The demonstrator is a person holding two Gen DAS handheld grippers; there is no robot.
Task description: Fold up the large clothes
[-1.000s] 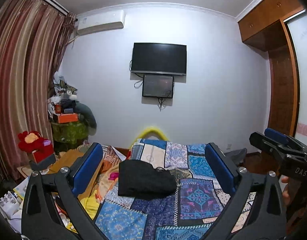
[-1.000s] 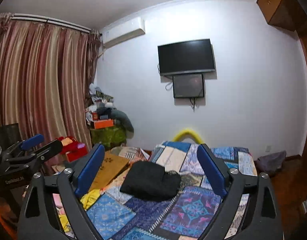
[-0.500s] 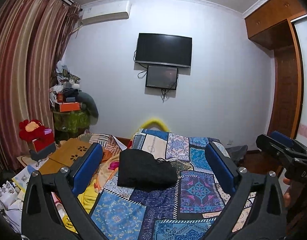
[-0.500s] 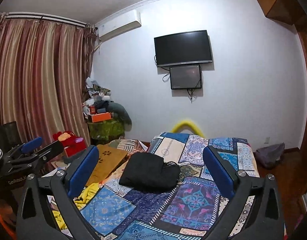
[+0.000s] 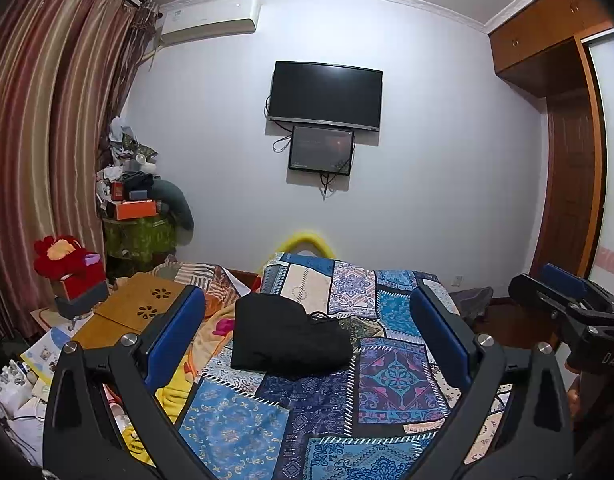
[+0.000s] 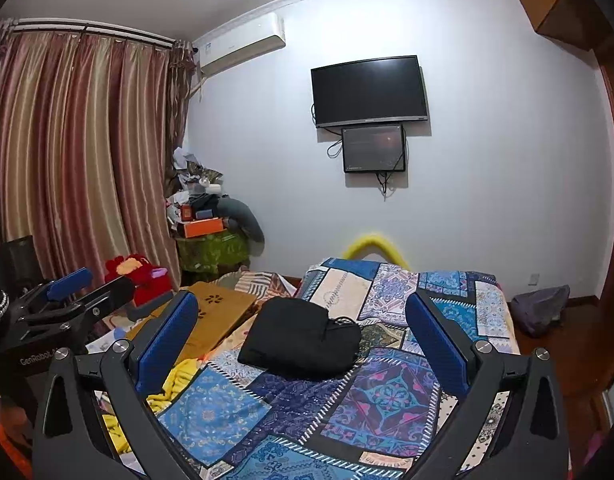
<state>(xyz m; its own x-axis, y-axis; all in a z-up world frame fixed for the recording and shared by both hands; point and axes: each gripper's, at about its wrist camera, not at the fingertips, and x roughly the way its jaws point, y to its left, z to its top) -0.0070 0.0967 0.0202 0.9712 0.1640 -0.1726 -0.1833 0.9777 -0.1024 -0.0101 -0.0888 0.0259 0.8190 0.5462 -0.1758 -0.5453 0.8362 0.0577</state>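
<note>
Black clothes [image 5: 287, 338] sit in a neat folded bundle on the patchwork quilt [image 5: 391, 376] of the bed, near its middle. Over the last second the bundle has come to sit a little lower and nearer in both views, so both claws seem to have tipped down toward the bed. The left claw [image 5: 307, 332] is wide open and holds nothing. The right claw [image 6: 303, 334] is wide open and empty too. Neither one touches the clothes. I think this piece is already folded.
</note>
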